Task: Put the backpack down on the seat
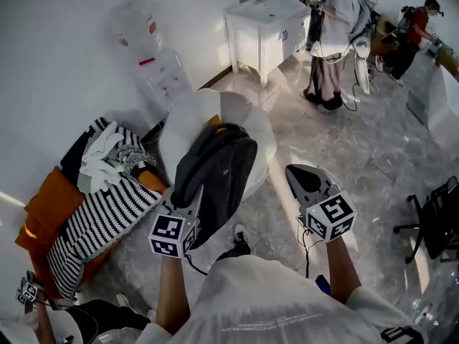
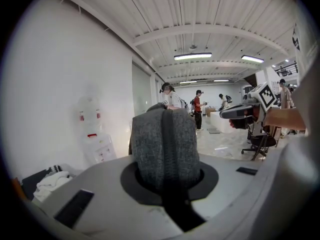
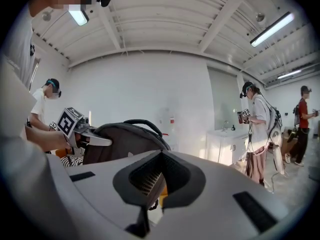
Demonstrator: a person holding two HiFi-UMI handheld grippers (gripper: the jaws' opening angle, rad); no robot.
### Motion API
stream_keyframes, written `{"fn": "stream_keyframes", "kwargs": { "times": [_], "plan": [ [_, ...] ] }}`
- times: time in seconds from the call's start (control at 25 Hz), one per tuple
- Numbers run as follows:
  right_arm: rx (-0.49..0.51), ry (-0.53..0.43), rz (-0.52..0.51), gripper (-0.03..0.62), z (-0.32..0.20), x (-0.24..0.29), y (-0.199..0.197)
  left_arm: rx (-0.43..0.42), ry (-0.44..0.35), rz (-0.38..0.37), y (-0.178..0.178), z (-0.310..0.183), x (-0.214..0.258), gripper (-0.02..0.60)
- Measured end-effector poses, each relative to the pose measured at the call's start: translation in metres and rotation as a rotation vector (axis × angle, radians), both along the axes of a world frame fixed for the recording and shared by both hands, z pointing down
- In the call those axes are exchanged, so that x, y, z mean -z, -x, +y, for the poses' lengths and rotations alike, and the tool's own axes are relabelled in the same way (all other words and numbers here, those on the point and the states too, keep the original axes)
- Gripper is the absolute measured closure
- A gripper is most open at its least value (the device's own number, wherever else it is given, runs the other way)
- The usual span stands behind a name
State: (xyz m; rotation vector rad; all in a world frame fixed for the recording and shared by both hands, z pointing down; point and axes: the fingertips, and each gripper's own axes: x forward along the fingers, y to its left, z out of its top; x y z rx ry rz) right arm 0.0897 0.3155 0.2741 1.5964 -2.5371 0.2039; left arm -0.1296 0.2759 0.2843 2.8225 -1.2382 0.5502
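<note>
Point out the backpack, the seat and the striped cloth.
backpack (image 1: 222, 167): head view, middle of its grey body.
seat (image 1: 188, 117): head view, bare white part above the backpack.
striped cloth (image 1: 100, 217): head view, its middle.

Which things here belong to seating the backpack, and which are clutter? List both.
Job: dark grey fabric backpack; round white seat; left claw, gripping the backpack.
Lying about: black-and-white striped cloth; white sink cabinet; black office chair.
</note>
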Motion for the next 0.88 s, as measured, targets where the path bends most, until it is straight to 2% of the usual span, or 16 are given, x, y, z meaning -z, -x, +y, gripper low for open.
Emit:
{"fn": "stream_keyframes", "kwargs": {
  "times": [0.36, 0.88],
  "plan": [
    [-0.006, 0.016, 0.03, 0.592, -0.05, 0.0, 0.018, -0.024, 0.005, 0.005, 0.004, -0.057, 0.005, 0.52],
    [0.056, 0.046, 0.012, 0.592, -0.12, -0.006, 0.037, -0.043, 0.035, -0.008, 0.007, -0.133, -0.01, 0.52]
  ]
}}
